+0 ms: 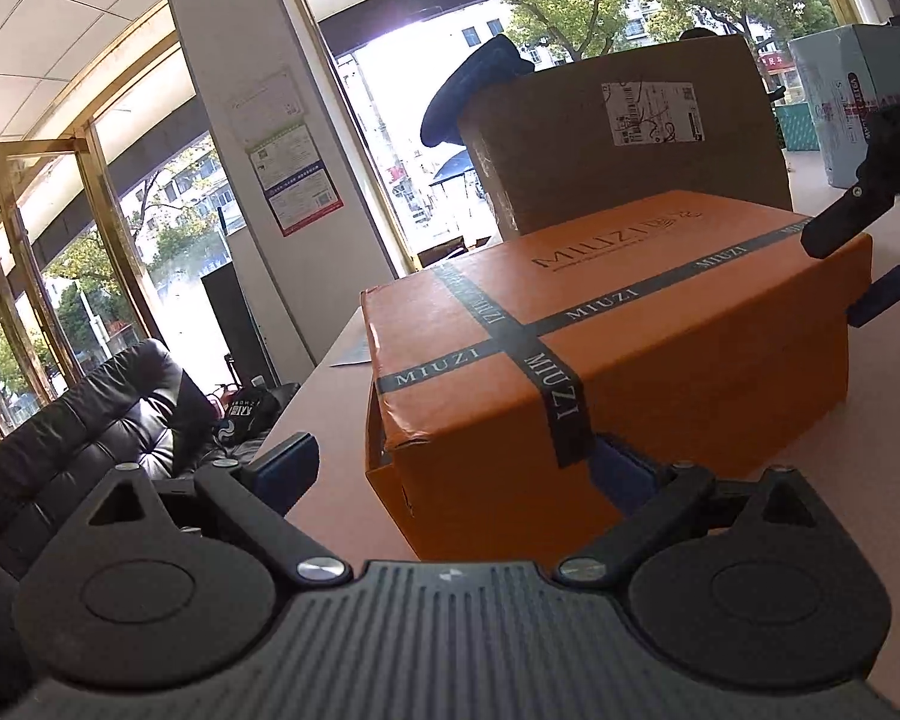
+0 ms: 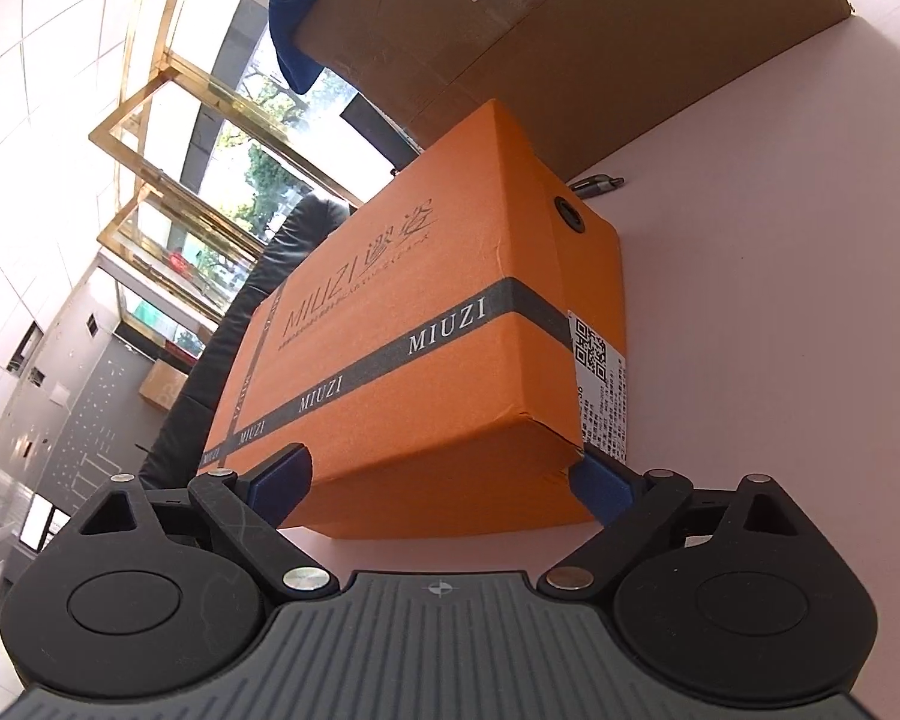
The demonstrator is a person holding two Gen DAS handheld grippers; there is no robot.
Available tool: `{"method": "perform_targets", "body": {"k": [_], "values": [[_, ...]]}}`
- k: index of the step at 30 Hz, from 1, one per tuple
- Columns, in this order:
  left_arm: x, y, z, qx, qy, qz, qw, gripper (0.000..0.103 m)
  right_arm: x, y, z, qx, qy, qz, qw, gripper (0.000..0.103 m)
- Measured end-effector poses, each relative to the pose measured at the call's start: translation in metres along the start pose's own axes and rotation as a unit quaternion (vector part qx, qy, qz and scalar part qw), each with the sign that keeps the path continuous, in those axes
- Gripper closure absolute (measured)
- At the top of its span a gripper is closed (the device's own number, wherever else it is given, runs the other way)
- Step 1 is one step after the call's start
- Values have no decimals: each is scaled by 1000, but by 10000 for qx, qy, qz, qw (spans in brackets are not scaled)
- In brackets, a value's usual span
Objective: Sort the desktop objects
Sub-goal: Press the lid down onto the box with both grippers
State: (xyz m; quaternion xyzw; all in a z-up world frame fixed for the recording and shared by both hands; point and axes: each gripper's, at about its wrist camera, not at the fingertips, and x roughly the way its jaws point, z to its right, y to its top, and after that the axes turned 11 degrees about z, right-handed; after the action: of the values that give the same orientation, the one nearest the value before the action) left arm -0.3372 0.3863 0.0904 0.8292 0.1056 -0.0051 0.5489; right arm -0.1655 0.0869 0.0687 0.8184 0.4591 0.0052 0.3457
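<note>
Left wrist view: the left gripper [image 1: 450, 468] sits low over a pink table [image 1: 840, 480] with its jaws spread wide. The near corner of an orange box [image 1: 660, 360] stands between the blue pads [image 1: 285, 471]; the left pad is clear of the box, while the right pad lies close against the box's side, and contact there cannot be told. The box rests flat on the table, crossed by grey tape printed MIUZI. Behind it, just beside or touching, stands a brown carton [image 1: 624, 138] with a shipping label, a dark cloth [image 1: 474, 84] hanging over its top left corner. At the far right end of the box the right gripper [image 1: 858, 264] shows, one finger above the lid edge and one beside the end wall. A black sofa [image 1: 90, 420] stands left of the table.

Right wrist view: the right gripper [image 2: 441, 477] is rolled sideways, its jaws set wide, straddling the box's [image 2: 426, 330] end. Both pads [image 2: 600, 480] sit at the box's edges; whether they press cannot be told. The carton [image 2: 570, 48] lies beyond. A small dark object [image 2: 597, 185] lies on the table [image 2: 750, 300] beside the box.
</note>
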Motion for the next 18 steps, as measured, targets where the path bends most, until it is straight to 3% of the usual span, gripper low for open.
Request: {"method": "perform_targets", "body": {"k": [2,7,9,14,18], "values": [[5,0,-1,-44,174,17,9998,6,1,-2,-9,-257,-116,75,9996,14],[15,1,-18,-516,711,62,9961,6,5,-8,-15,-715,-410,314,9961,40],[19,1,-28,-803,834,3,9933,6,5,-7,-12,-673,-419,405,9960,45],[25,-2,-47,-1326,1138,-86,9846,6,3,-7,-9,-635,-331,798,9942,48],[28,-9,-59,-1581,1373,-246,9775,6,4,-12,-23,-1158,-394,1000,9874,48]]}}
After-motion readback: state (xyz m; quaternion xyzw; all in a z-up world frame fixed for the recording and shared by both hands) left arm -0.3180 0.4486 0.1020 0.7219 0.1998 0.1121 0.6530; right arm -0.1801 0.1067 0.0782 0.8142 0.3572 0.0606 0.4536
